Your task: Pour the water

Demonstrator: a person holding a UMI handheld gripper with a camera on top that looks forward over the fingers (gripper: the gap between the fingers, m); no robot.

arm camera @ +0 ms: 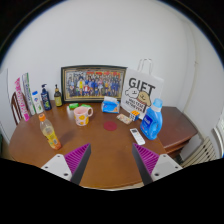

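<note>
My gripper (112,160) is open, its two purple-padded fingers (77,158) spread wide over the near part of a brown wooden table (105,150), with nothing between them. Beyond the left finger stands a bottle of orange liquid (48,131). A yellow mug (83,115) sits farther back near the table's middle. A small red coaster-like disc (110,126) lies to the right of the mug. All of these are well ahead of the fingers.
A blue detergent jug (152,119) and a white remote (137,135) lie at the right. A white "GIFT" bag (141,95), a framed picture (93,82), a blue box (110,104) and several small bottles (45,98) line the back by the wall.
</note>
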